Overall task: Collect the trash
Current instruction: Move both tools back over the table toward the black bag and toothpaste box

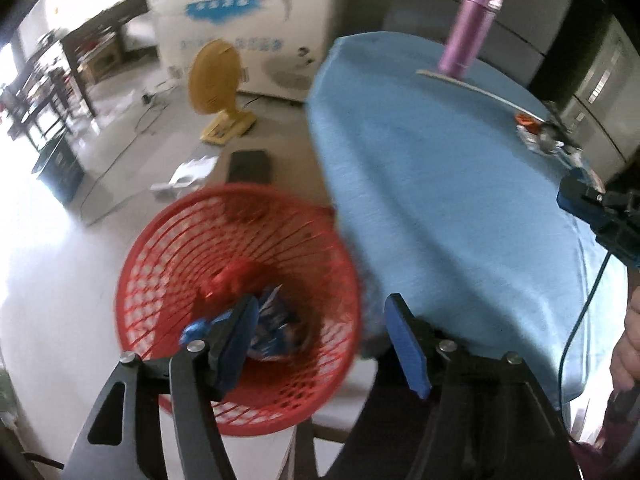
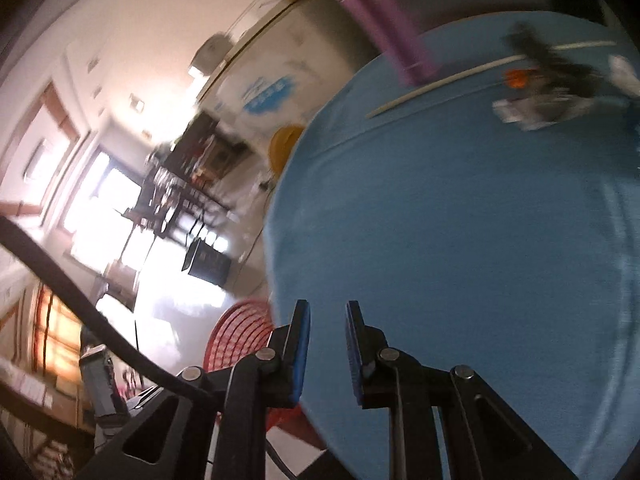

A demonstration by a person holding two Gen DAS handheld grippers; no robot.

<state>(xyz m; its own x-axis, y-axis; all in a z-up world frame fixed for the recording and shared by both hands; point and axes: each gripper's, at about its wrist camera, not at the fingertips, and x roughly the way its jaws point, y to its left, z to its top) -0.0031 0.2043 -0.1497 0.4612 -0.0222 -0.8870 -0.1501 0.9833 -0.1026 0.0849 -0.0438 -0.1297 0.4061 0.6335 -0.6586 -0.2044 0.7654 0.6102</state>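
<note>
My left claw (image 1: pixel 324 336) hangs at the lower centre of its frame with the jaws spread wide and nothing between them, right over the round red plastic mesh basket (image 1: pixel 236 304) on the floor beside the table. I count two or three crumpled wrappers (image 1: pixel 256 320) at the basket's bottom, one red and the rest blue and white; blur keeps me from a firmer count. I judge one drop is just finished and the next pickup is the step in hand.

My right claw (image 2: pixel 328 352) sits low in its own view, jaws a narrow gap apart and empty, over the near edge of the round table under a blue cloth (image 2: pixel 460 220). What remains to collect is a single small cluster of crumpled litter (image 2: pixel 532 96), silvery and dark with one orange bit, in the upper right of that frame, well apart from my fingertips. One tall purple metal flask (image 2: pixel 384 28) and one long pale stick (image 2: pixel 444 80) lie near it.

Next I would reach across the cloth to that cluster, widen the jaws, and close on the wrappers without catching the flask.
</note>
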